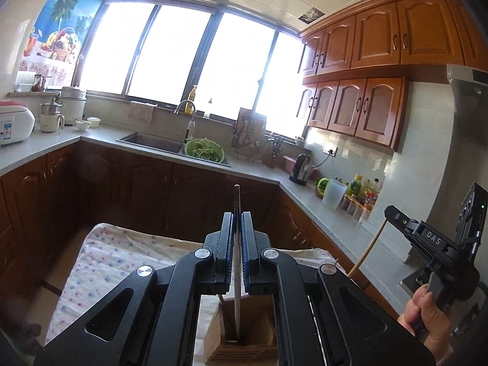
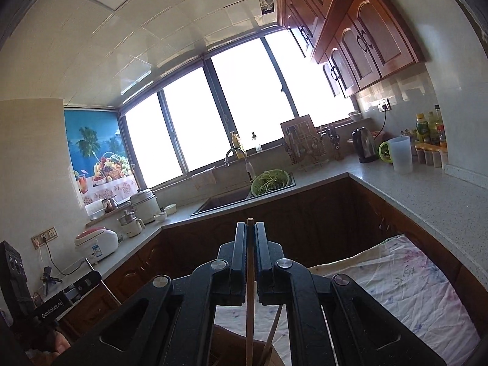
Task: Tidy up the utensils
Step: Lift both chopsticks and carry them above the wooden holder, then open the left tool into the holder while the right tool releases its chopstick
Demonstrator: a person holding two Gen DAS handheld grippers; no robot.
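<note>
My left gripper (image 1: 237,216) is shut on a thin metal utensil (image 1: 236,274) that stands upright, its lower end down in a wooden holder (image 1: 244,347) on the cloth-covered table (image 1: 116,262). My right gripper (image 2: 250,227) is shut on a wooden chopstick (image 2: 250,299), also upright over the holder (image 2: 225,350). A second chopstick (image 2: 273,329) leans beside it. The right gripper (image 1: 393,213) also shows at the right of the left wrist view, holding the chopstick (image 1: 367,250). The left gripper's body (image 2: 52,305) shows at the lower left of the right wrist view.
A kitchen counter (image 1: 305,195) runs around the room with a sink (image 1: 152,141), a green bowl of greens (image 1: 203,150), a kettle (image 1: 300,166), a plastic jug (image 1: 334,195), bottles (image 1: 366,195) and rice cookers (image 1: 12,122). Brown cabinets stand below and above.
</note>
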